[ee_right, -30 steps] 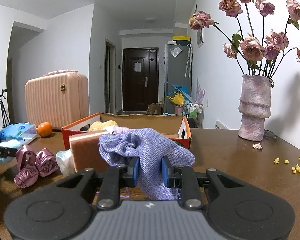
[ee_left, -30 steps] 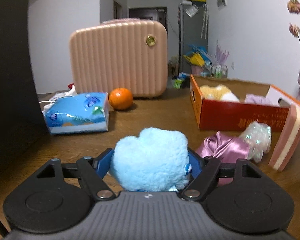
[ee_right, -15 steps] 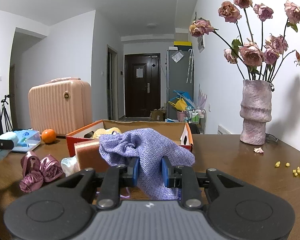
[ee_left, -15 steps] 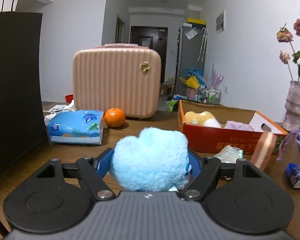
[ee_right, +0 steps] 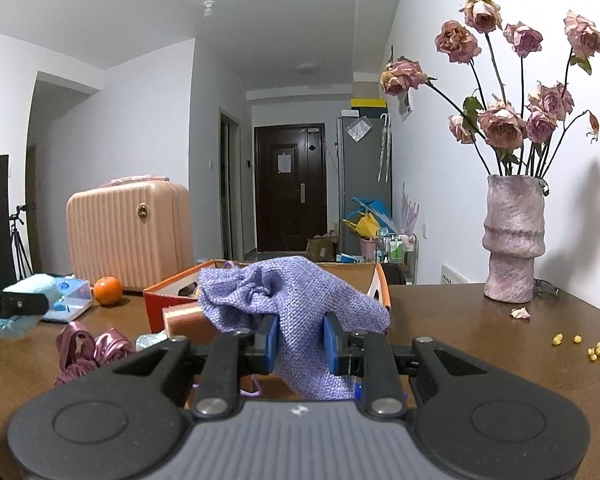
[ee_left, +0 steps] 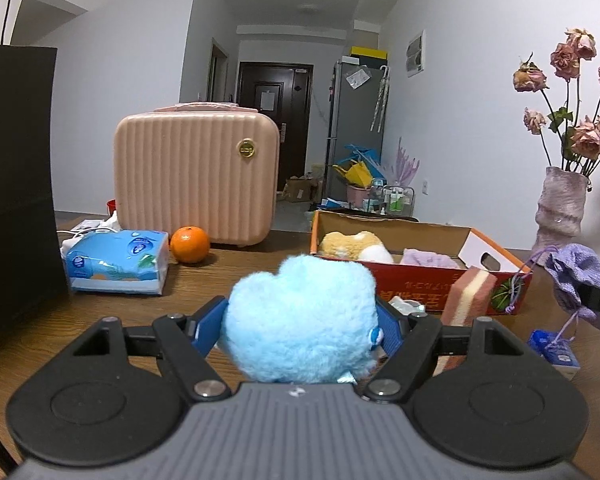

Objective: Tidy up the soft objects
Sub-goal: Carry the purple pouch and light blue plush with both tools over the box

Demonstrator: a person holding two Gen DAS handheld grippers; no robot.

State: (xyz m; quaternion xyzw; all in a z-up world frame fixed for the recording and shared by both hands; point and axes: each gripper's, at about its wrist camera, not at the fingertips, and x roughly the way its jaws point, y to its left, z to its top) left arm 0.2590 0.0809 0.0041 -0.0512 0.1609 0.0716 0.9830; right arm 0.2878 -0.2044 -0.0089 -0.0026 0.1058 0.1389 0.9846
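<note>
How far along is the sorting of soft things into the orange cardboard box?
Done: a tan plush toy and a lilac folded cloth lie in the orange cardboard box. In hand: the left gripper clamps a fluffy blue plush; the right gripper clamps a purple woven drawstring pouch. Left: the pink-and-cream sponge leaning on the box and the shiny mauve satin scrunchies on the table.

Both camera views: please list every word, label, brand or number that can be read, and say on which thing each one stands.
"OLAI": white letters, cut off at the frame edge, on the black finger of the left tongs, seen from the right wrist.
Red box: gold characters on its front, upside down, unreadable.
Tissue pack: round labels, too small.
Small blue packet: print blurred.
Suitcase: gold badge, unreadable.
Door: white paper, unreadable.
</note>
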